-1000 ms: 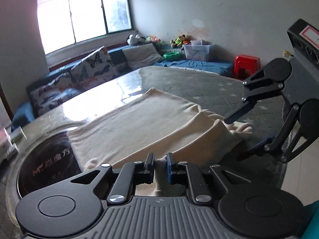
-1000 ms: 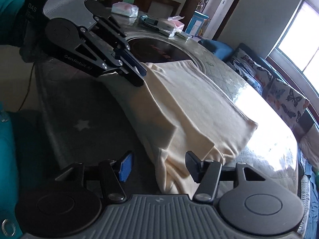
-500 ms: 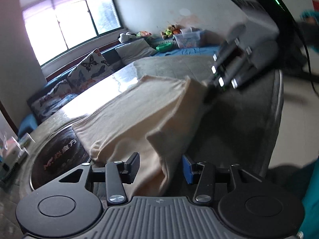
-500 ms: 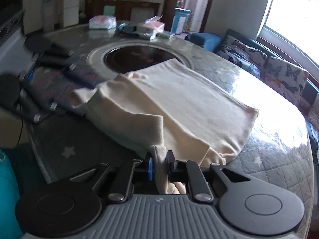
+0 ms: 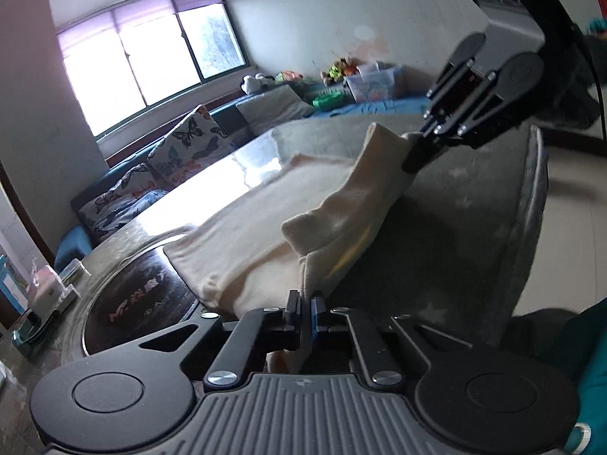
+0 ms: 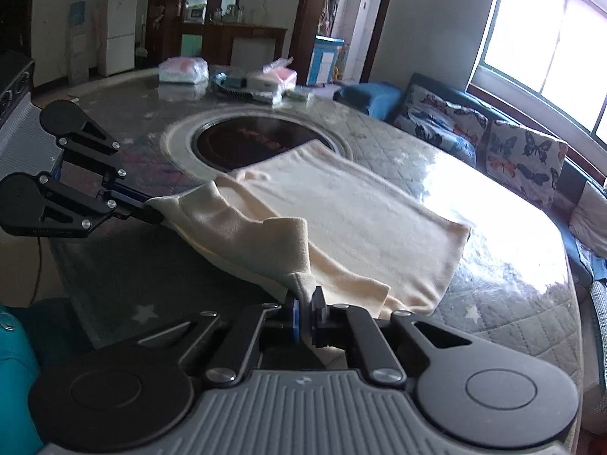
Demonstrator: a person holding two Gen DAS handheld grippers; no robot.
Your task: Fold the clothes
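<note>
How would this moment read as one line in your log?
fold clothes | left gripper shut on cream garment | right gripper shut on same | near edge lifted off table

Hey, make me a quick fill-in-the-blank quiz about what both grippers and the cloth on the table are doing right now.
1. Each gripper is shut on the near edge of the ____-coloured garment.
2. The left gripper and right gripper hold that edge ____ the table.
3. The garment's far corner overlaps the dark ____ inset in the table.

Missing words: cream; above; round
</note>
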